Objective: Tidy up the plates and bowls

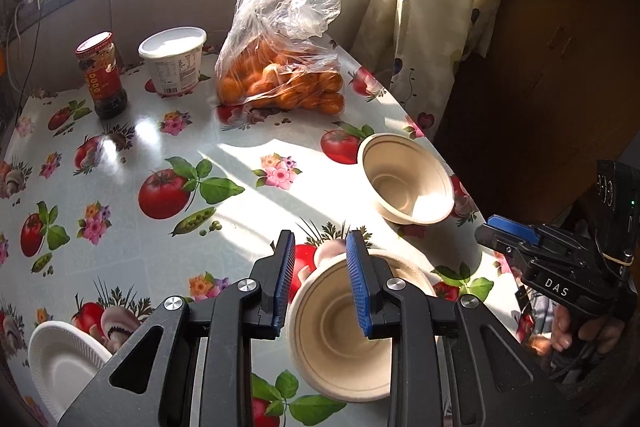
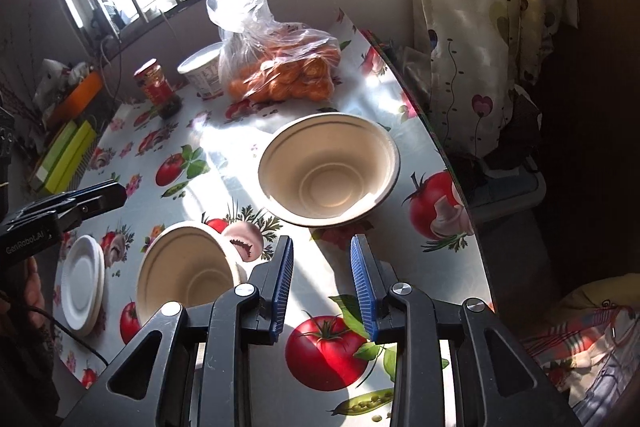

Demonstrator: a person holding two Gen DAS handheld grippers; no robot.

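A table (image 2: 460, 259) with a fruit-print cloth holds two beige paper bowls: the larger bowl (image 2: 328, 169) far right, the smaller bowl (image 2: 186, 273) nearer. White plates (image 2: 82, 287) stack at left. Left gripper (image 1: 320, 283) and right gripper (image 2: 322, 287) hover narrowly parted, holding nothing.

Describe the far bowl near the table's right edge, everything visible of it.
The far bowl is beige, of matte pressed-fibre look, with a thin rolled rim and stepped rings around a flat bottom. It stands upright and empty on the floral tablecloth, partly sunlit. Nothing touches it; the bag of oranges lies behind it.
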